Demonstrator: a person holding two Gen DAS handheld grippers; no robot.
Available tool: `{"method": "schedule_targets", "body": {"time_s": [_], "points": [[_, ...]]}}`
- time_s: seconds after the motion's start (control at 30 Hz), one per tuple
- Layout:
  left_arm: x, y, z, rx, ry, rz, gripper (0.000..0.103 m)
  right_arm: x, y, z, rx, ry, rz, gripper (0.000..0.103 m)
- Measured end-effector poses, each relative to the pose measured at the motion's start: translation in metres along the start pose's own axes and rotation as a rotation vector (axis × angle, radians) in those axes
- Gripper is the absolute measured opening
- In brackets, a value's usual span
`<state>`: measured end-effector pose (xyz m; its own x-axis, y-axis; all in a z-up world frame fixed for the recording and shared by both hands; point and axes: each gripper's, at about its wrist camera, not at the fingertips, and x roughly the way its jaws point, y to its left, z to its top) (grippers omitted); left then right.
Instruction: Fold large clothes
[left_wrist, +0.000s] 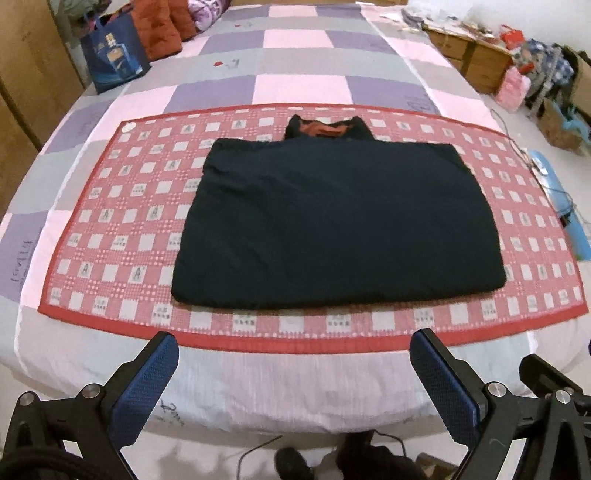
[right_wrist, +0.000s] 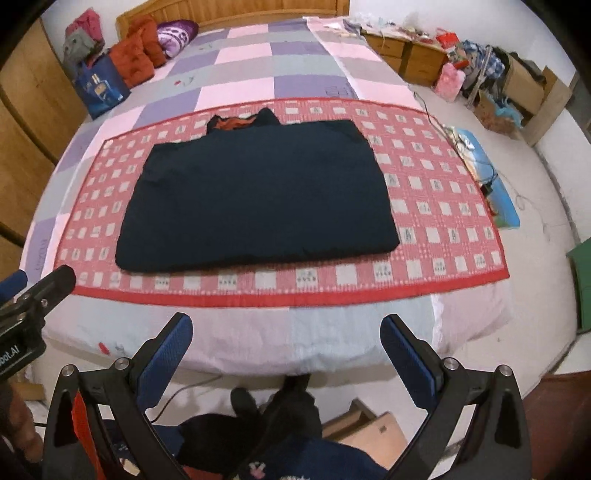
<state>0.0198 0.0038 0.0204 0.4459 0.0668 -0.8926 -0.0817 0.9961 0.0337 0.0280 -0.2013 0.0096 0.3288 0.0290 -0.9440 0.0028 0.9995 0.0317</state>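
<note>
A dark navy garment (left_wrist: 332, 221) lies flat on a red checked mat (left_wrist: 110, 240), folded into a broad rectangle, its collar with orange lining (left_wrist: 325, 129) at the far edge. It also shows in the right wrist view (right_wrist: 255, 199) on the mat (right_wrist: 443, 221). My left gripper (left_wrist: 291, 350) is open and empty, held off the bed's near edge, short of the garment. My right gripper (right_wrist: 286, 332) is open and empty, also back from the near edge. The left gripper's tip (right_wrist: 44, 288) shows at the left of the right wrist view.
The mat lies on a bed with a pink, purple and grey checked cover (left_wrist: 295, 62). A blue bag (left_wrist: 114, 55) and red cushions (left_wrist: 159, 29) sit at the far left. Wooden drawers (right_wrist: 406, 55) and clutter stand right of the bed. Cables (right_wrist: 480, 173) lie on the floor.
</note>
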Motion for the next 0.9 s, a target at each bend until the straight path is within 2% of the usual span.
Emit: {"method": "schedule_targets", "body": {"time_s": [0.13,0.27,0.57,0.9], "points": [[-0.01,-0.004,0.001,0.019,-0.006,-0.013,0.103,-0.008,-0.001,-0.008,0.01,0.025,-0.009,0.103],[-0.018,-0.007,0.005,0.026,-0.019,-0.011,0.103,-0.02,-0.003,-0.01,0.01,0.015,-0.016,0.103],[-0.017,-0.018,0.01,0.003,0.013,-0.016,0.103,-0.032,-0.007,-0.006,0.018,0.01,-0.005,0.103],[-0.016,-0.02,0.013,0.011,0.008,-0.01,0.103,-0.036,-0.006,0.0,0.016,0.007,0.003,0.103]]}}
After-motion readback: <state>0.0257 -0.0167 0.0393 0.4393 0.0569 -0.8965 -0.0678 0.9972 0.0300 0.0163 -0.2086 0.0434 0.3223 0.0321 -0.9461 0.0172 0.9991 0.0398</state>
